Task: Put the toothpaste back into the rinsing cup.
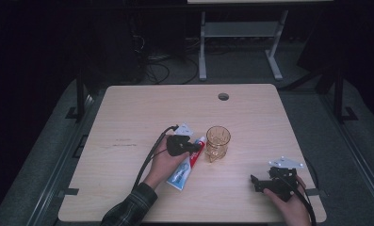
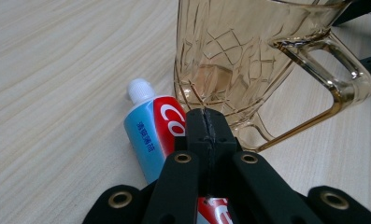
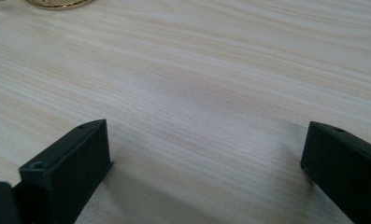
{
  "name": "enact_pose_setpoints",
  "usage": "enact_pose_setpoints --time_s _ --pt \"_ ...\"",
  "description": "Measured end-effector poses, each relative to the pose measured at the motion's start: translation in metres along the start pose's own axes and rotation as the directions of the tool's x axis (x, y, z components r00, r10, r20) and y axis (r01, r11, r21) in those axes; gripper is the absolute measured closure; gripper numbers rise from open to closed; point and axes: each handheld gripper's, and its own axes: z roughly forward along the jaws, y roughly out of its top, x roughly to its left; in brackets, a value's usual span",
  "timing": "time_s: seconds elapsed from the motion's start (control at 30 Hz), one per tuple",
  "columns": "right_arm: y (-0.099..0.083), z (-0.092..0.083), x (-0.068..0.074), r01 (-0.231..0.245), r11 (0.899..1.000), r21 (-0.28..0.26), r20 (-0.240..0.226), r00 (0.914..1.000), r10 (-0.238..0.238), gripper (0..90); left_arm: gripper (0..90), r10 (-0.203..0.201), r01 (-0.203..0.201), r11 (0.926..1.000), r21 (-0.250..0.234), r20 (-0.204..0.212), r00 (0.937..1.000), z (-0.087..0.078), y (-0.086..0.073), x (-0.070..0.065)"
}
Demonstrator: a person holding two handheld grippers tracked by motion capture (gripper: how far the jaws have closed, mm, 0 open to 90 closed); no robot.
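We hold the left tool (image 1: pixel 195 148) low and level over the red, white and blue toothpaste tube (image 1: pixel 183 168), jaws pressed together on nothing, tips just beside the amber transparent plastic mug (image 1: pixel 217 142). The tube lies flat on the light wooden table (image 1: pixel 128 117). Our right tool (image 1: pixel 257 182) rests near the table's front right edge, jaws wide apart.

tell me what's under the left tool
A toothpaste tube lies flat on the table beneath the shut left tool, its white cap pointing toward the amber cup. The tube's middle is covered by the tool, so its printing there can't be read.
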Motion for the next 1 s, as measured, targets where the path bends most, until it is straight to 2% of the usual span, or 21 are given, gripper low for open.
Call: enact_pose_setpoints --time_s 0.17,0.3,0.87,1.0 --pt "0.000 0.000 0.000 0.000 1.000 0.000 0.000 1.0000 0.000 0.7 90.0 0.001 -0.001 1.0000 -0.003 0.011 0.9999 0.004 -0.001 -0.001" --pt "0.000 0.000 0.000 0.000 1.000 0.000 0.000 1.0000 0.000 0.7 90.0 0.008 -0.008 1.0000 0.001 -0.004 1.0000 0.003 -0.001 0.000" --pt "0.000 0.000 0.000 0.000 1.000 0.000 0.000 1.0000 0.000 0.8 90.0 -0.049 0.048 0.9988 -0.005 -0.080 0.9956 -0.020 -0.016 0.027" --pt "0.000 0.000 0.000 0.000 1.000 0.000 0.000 1.0000 0.000 0.7 90.0 -0.041 0.043 0.9989 0.017 -0.102 0.9940 -0.022 -0.019 0.031"
